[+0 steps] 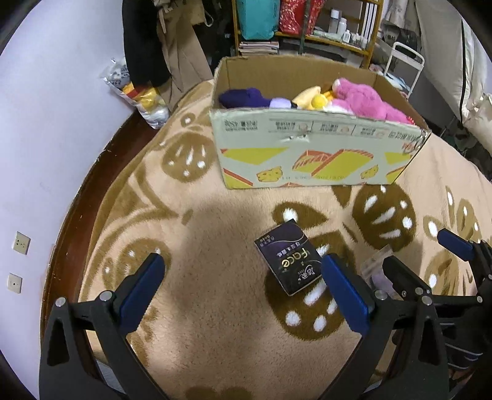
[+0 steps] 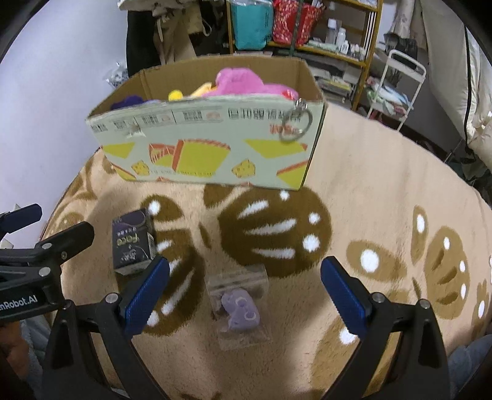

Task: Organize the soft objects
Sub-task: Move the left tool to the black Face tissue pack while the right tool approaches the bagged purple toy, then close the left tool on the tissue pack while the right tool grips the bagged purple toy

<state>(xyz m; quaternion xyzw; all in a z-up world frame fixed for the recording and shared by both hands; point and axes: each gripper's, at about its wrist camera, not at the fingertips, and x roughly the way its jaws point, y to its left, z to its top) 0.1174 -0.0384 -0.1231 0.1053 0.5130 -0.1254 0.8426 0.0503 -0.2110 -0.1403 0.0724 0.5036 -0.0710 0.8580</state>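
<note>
An open cardboard box [image 1: 307,154] stands on the patterned blanket and holds a pink plush [image 1: 359,98], a yellow plush [image 1: 310,98] and a purple plush [image 1: 243,97]; it also shows in the right wrist view [image 2: 209,144]. My left gripper [image 1: 243,283] is open and empty, above the blanket, with a dark tissue pack [image 1: 286,257] by its right finger. My right gripper [image 2: 243,283] is open and empty, above a small lilac toy [image 2: 240,310] in clear packaging. The tissue pack [image 2: 132,246] lies left of it.
The beige and brown blanket [image 1: 215,307] covers the bed. A wall and dark bed frame [image 1: 70,215] run on the left. A plastic bag [image 1: 138,92] sits at the far left corner. Shelves [image 1: 307,27] and a white cart [image 2: 396,86] stand behind the box.
</note>
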